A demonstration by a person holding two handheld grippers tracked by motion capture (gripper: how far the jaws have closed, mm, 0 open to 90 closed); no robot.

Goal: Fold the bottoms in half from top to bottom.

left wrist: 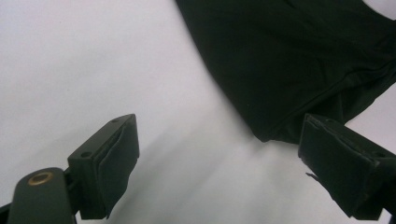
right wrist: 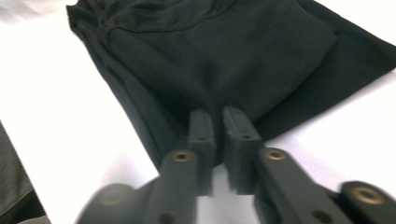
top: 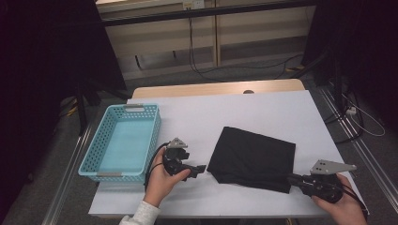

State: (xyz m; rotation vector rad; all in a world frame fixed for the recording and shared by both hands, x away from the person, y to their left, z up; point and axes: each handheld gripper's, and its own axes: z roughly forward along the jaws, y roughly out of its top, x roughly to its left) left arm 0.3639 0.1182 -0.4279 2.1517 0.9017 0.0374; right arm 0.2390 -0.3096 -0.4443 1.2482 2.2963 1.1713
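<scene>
The right gripper (right wrist: 218, 116), jaws narrowly parted, sat at the folded black fabric cloth's (top: 253, 157) corner; the left gripper (left wrist: 224, 154) gaped wide, holding nothing, beside it

White-topped table (top: 263, 108), a folded black cloth (top: 253, 157) and turquoise basket (top: 101, 154) on it.

The black cloth (right wrist: 224, 60) runs off the right gripper view's top edge, and that claw's (right wrist: 218, 140) base is blurred.
</scene>
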